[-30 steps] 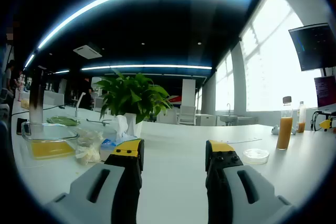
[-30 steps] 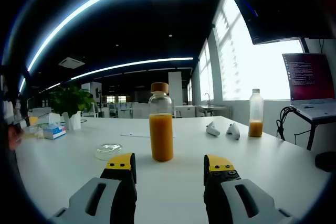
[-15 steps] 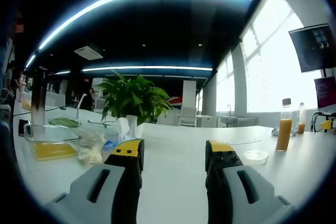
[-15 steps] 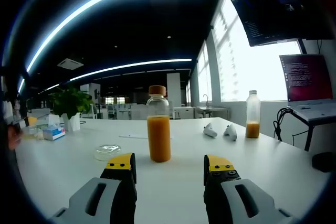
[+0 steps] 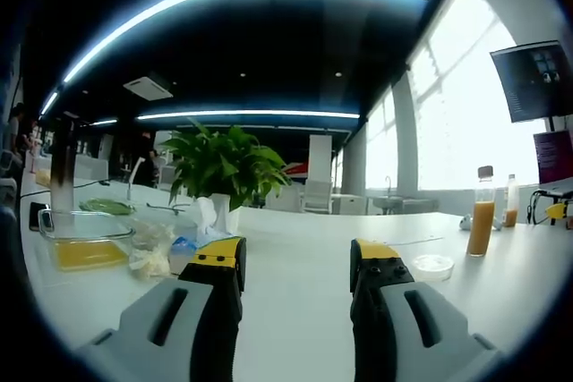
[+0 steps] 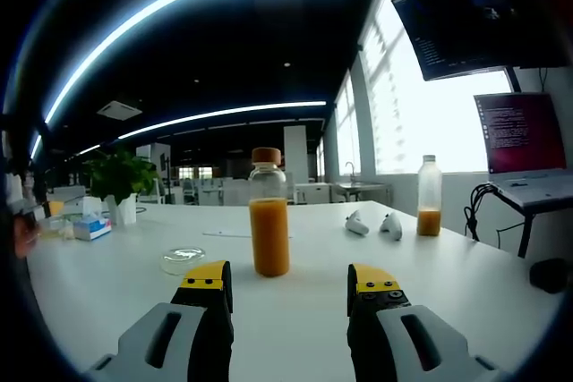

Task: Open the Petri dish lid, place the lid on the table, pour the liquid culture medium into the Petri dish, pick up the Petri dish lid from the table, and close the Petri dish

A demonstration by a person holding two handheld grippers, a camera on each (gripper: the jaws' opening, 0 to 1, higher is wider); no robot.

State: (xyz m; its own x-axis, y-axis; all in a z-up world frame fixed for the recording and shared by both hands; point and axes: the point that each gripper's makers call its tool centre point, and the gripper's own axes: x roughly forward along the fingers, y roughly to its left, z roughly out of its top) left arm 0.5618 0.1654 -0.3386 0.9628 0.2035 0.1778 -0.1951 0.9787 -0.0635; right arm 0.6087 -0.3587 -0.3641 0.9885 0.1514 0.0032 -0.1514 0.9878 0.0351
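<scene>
While both tools hang low over the white table [image 6: 107, 301] with jaws spread wide and nothing between them, no step of the task appears begun. The left gripper [image 5: 295, 261] faces a leafy potted plant [image 5: 224, 167] and a clear tub [image 5: 85, 239] holding something yellow; the right gripper [image 6: 289, 282] faces the medium bottle [image 6: 269, 214]. The Petri dish [image 6: 183, 259] sits closed on the table, left of the bottle and apart from it; in the left gripper view it lies off to the right [image 5: 431, 265]. It is a shallow, round, transparent dish with a loose lid, judged light, rigid, smooth and prone to slip; the lid is best pinched across its rim, gently, lest the base lift with it. The bottle is a clear cylinder, roughly two-thirds full of opaque orange liquid, with a brown stopper; judged heavier and slick, it should be gripped around the mid-body. A second, smaller bottle [image 6: 429, 194] stands further right.
</scene>
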